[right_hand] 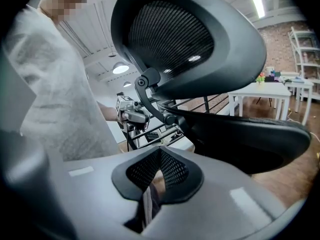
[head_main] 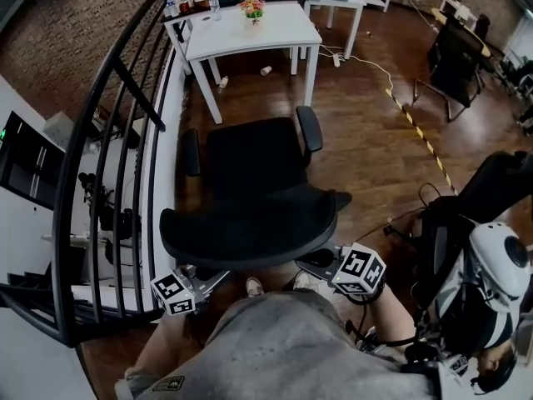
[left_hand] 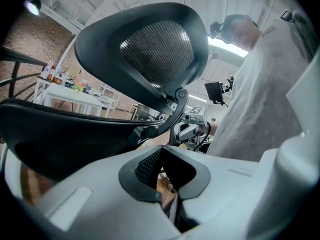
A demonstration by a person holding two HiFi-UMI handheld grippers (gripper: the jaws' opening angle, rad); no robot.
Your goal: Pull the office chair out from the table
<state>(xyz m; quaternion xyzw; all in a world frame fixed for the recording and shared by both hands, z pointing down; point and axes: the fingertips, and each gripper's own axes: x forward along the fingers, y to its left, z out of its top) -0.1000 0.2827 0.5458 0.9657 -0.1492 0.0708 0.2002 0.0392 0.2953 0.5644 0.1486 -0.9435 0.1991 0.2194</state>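
The black office chair [head_main: 250,190] stands on the wood floor, well short of the white table [head_main: 250,32], its back toward me. My left gripper [head_main: 218,277] sits at the left behind the backrest's top edge and my right gripper [head_main: 315,261] at the right; they point at each other. In the left gripper view the left gripper [left_hand: 162,151] is shut with nothing between its pads, under the mesh headrest [left_hand: 155,49]. The right gripper [right_hand: 160,151] is likewise shut on nothing, below the headrest [right_hand: 185,39]. Whether either touches the chair's frame is hidden.
A black metal railing [head_main: 125,140] runs along the left of the chair. Another dark chair [head_main: 454,61] stands at the far right, beyond yellow-black floor tape [head_main: 420,132]. A white helmet and dark bags [head_main: 500,265] lie at my right. A flower pot [head_main: 252,8] stands on the table.
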